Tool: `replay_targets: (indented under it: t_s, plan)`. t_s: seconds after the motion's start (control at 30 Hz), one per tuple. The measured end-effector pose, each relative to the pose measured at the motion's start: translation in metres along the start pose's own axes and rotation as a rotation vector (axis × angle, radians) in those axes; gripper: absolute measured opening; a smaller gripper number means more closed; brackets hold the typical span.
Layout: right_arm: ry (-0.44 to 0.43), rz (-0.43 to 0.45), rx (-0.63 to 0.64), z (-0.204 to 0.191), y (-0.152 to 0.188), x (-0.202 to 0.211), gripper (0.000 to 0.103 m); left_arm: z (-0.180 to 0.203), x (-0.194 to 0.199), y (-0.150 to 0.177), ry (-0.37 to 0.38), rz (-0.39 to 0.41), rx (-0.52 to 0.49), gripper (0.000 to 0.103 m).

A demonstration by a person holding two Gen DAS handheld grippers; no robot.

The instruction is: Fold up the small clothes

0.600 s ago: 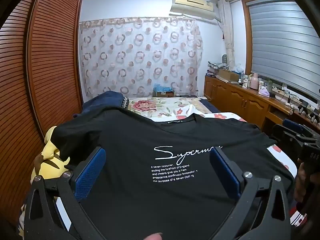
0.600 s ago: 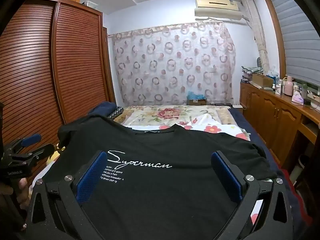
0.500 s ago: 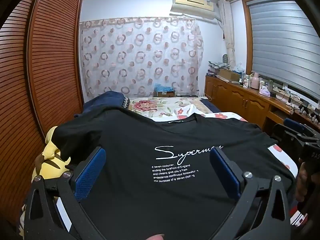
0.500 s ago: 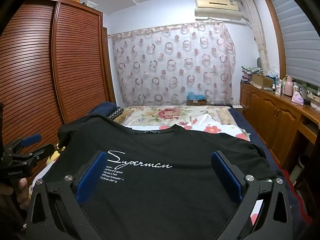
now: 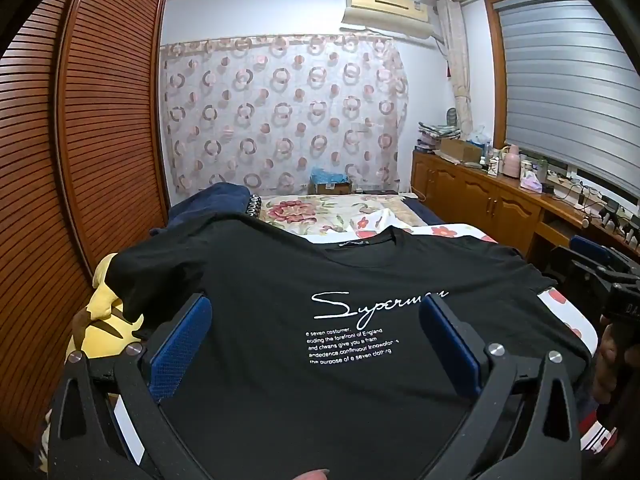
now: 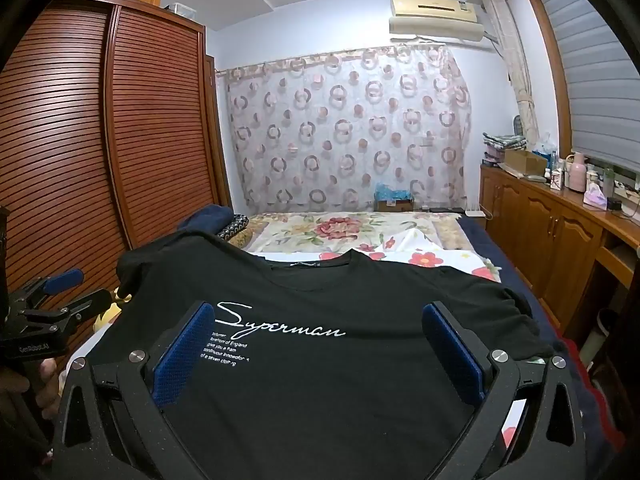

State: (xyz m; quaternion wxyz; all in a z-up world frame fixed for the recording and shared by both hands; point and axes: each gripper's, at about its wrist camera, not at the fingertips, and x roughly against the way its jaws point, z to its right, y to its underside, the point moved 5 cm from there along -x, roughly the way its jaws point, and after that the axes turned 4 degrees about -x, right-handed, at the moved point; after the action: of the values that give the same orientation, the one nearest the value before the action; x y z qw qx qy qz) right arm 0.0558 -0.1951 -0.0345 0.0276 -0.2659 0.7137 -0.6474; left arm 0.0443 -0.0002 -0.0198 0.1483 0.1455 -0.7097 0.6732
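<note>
A black cotton T-shirt with white script lettering (image 5: 320, 360) is lying flat, front up, across the floral-sheeted bed (image 6: 460, 258), ready for folding. The left gripper (image 5: 316, 344) and right gripper (image 6: 320, 344) are hovering over its near hem, fingers spread wide, pinching nothing.

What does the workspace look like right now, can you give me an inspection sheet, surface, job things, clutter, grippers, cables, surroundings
Surface: bed with floral sheet.
Job's things: black T-shirt spread flat, print side up, unfolded.
Clutter: yellow plush and navy bedding at the bed's left side.
Grippers: left gripper and right gripper both open above the shirt, holding nothing.
Cables: wires on the wooden counter.
Surroundings: louvred wardrobe, ring-patterned curtain, air conditioner.
</note>
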Motion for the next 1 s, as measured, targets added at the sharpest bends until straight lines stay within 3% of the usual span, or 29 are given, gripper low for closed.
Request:
replay_targets:
  t_s: [1.0]
  plan:
    - [0.003, 0.008, -0.002, -0.003, -0.001, 0.004, 0.103, -0.013, 0.000, -0.001, -0.002, 0.003, -0.006, 0.103]
